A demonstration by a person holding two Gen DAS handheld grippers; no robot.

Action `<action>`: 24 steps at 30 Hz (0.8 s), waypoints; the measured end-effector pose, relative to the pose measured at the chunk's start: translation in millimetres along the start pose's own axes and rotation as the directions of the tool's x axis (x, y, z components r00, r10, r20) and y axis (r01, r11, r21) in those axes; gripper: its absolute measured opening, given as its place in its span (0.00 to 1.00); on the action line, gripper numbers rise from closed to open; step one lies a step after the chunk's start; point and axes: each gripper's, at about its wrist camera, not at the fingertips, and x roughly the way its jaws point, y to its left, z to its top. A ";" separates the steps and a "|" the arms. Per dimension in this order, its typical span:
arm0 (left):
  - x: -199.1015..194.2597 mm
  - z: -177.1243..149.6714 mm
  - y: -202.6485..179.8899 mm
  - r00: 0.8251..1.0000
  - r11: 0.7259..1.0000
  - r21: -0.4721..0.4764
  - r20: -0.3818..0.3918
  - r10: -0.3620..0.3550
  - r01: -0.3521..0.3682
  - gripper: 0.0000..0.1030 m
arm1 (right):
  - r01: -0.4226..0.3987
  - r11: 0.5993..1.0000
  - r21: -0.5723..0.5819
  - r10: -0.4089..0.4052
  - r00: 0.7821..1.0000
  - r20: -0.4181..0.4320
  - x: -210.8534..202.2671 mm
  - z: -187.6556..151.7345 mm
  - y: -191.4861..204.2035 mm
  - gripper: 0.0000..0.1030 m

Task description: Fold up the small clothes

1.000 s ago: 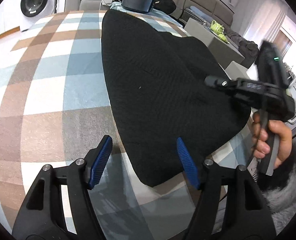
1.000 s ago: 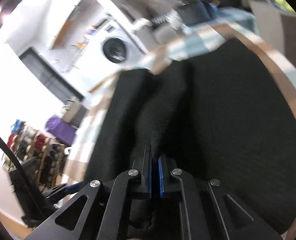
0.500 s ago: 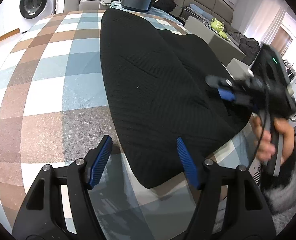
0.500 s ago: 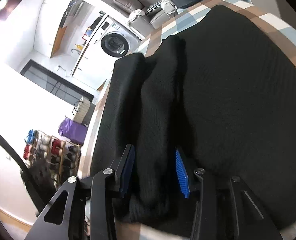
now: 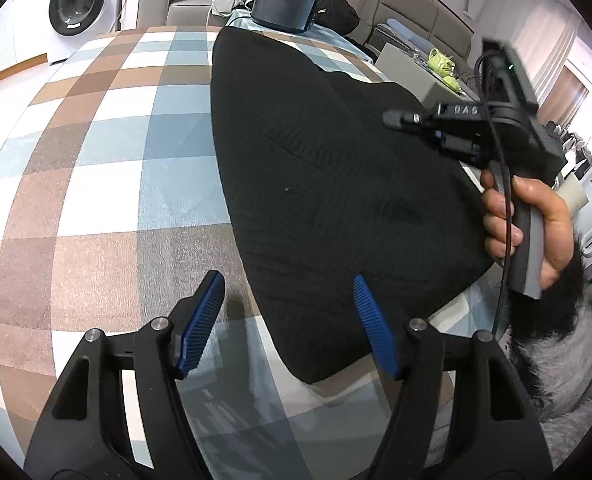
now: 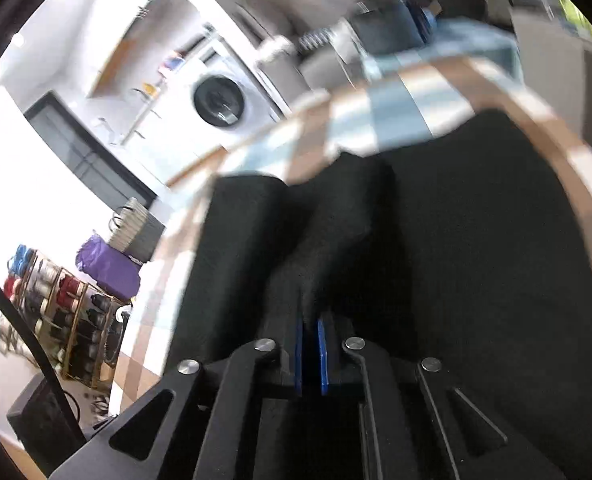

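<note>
A black knit garment (image 5: 328,184) lies spread on the checked brown, blue and white cloth (image 5: 95,168). My left gripper (image 5: 287,320) is open, its blue pads either side of the garment's near corner, not touching it. My right gripper (image 6: 310,344) is shut on a raised fold of the black garment (image 6: 336,232) at its right edge. In the left wrist view the right gripper (image 5: 408,118) is held in a hand over the garment's right side.
A dark round container (image 5: 285,6) stands at the far end of the cloth. A washing machine (image 5: 77,2) is at the back left, a sofa and grey boxes at the back right. A shoe rack (image 6: 67,320) stands on the floor.
My right gripper opened around the fold half a second ago and has now shut on it again, lifting the fabric. My left gripper has stayed open in place.
</note>
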 end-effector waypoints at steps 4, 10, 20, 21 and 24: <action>-0.2 -1.1 -1.5 1.000 1.000 -0.002 0.003 0.002 -0.002 0.63 | -0.085 0.985 0.147 0.097 0.993 -0.073 -7.3 -15.4 -33.8 0.13; 4.0 0.4 0.2 1.000 1.000 -0.023 0.000 -0.006 0.006 0.63 | -0.162 0.979 0.123 0.173 0.982 -0.080 -33.0 -78.8 -28.1 0.32; -5.0 7.0 -3.0 0.999 0.999 -0.031 0.038 -0.020 0.021 0.64 | -0.172 0.985 0.007 0.171 0.984 0.042 -80.0 -99.2 -1.5 0.05; -5.4 6.5 -1.9 0.999 0.999 -0.035 0.039 -0.022 0.024 0.64 | -0.148 0.989 -0.002 0.148 0.988 0.044 -85.3 -97.2 -1.0 0.05; -1.0 5.3 -0.2 1.000 0.999 -0.043 0.023 -0.020 0.021 0.64 | -0.039 0.999 0.005 0.039 0.999 -0.022 -70.2 -98.3 -12.0 0.05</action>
